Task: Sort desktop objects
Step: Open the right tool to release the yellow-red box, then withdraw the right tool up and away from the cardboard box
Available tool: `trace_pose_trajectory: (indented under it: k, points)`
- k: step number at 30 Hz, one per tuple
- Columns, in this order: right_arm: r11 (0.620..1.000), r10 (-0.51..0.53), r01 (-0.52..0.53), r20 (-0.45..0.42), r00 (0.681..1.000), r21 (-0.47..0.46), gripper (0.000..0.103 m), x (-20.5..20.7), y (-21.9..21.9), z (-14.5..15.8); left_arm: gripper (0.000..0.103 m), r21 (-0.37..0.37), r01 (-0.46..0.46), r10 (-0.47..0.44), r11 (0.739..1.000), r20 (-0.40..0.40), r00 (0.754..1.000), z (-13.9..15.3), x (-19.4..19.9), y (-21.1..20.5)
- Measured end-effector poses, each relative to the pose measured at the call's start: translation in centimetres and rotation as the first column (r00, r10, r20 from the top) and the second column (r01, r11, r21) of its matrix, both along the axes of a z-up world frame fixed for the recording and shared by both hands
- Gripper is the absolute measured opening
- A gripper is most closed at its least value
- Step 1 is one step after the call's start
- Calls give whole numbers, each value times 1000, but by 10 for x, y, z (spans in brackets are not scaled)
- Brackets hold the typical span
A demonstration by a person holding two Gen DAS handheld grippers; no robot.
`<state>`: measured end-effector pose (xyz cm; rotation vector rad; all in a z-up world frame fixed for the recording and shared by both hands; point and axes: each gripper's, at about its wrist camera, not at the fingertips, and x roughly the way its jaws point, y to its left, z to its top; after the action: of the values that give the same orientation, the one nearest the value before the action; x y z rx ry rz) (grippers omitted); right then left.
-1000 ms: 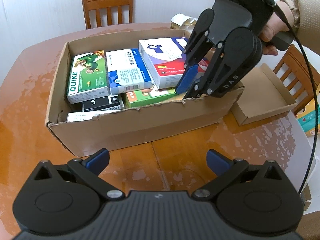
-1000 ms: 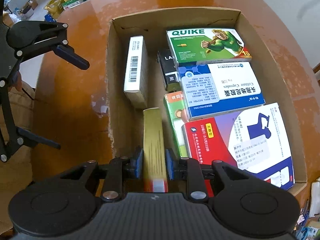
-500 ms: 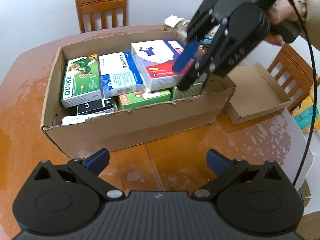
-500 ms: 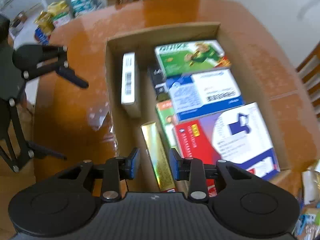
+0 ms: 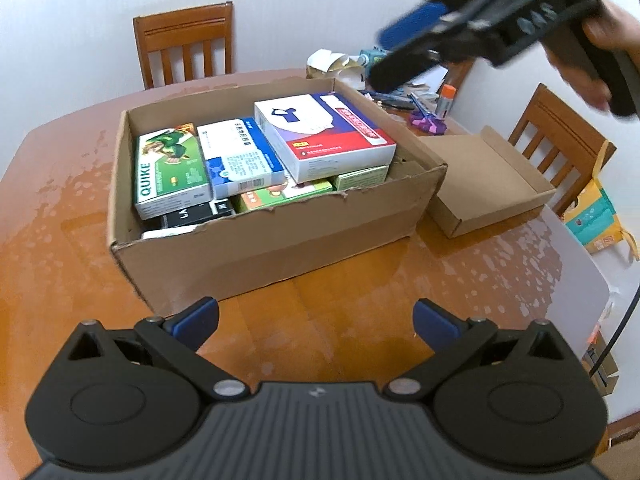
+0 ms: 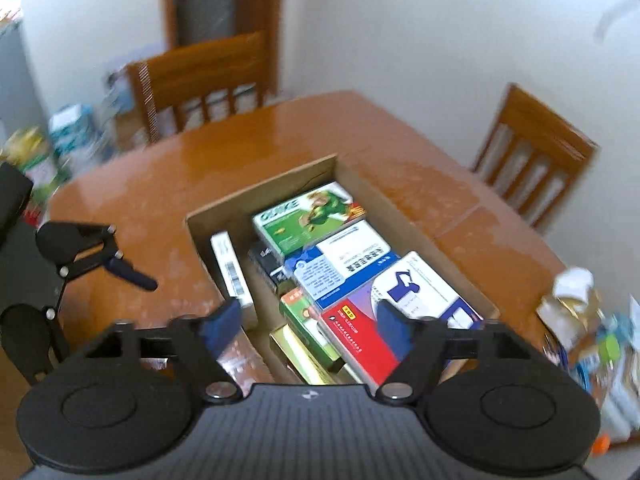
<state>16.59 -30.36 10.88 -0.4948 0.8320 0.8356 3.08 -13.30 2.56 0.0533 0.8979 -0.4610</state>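
A cardboard box on the wooden table holds several medicine boxes: a green QUIKE box, a blue-and-white box and a large white, red and blue box. A gold box lies inside the cardboard box near its end, next to a green box. My left gripper is open and empty above the table, in front of the cardboard box. My right gripper is open and empty, raised above the box's end; in the left wrist view it is blurred, high at the right.
A shallow cardboard tray lies to the right of the box. Loose clutter sits at the table's far right. Wooden chairs stand around the table, one also at the right. The table's white edge is at the right.
My right gripper let go of the gold box, opened and rose up and away from the cardboard box. The gold box now lies in the box. My left gripper stayed open.
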Motion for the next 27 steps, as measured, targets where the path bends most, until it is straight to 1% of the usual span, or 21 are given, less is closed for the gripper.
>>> trace_pose_trajectory:
  k: [2,4,8,10,13,16,19,23,25,27]
  points:
    - [996,-76,75,4,997,36,88,-14,0,-2,103,-1,5,-5,1000,11,1000,1,-5,9]
    - [985,-154,154,-8,988,75,88,-30,1,-6,103,-1,11,-11,1000,21,1000,2,-10,18]
    - [943,-299,301,-35,954,139,88,-61,7,-15,103,-8,30,-30,1000,41,999,4,-21,37]
    - [915,-358,364,-64,931,177,92,-76,9,-21,103,-19,43,-43,999,46,998,3,-24,46]
    - [858,-449,459,-99,888,230,93,-99,11,-32,103,-40,70,-67,997,61,996,-3,-23,54]
    - [787,-528,546,-142,837,288,93,-119,9,-40,103,-41,94,-91,995,63,994,-12,-15,54]
    - [733,-586,602,-157,795,317,96,-136,6,-43,103,-38,109,-106,993,68,992,-18,-7,51]
    - [658,-656,672,-179,733,341,97,-153,-6,-49,103,-22,130,-128,991,75,989,-23,3,43]
    - [619,-686,701,-189,702,354,97,-160,-16,-52,103,-17,141,-139,990,74,988,-25,6,38]
    - [580,-704,722,-213,677,377,97,-162,-36,-57,103,-21,150,-148,988,70,986,-25,5,30]
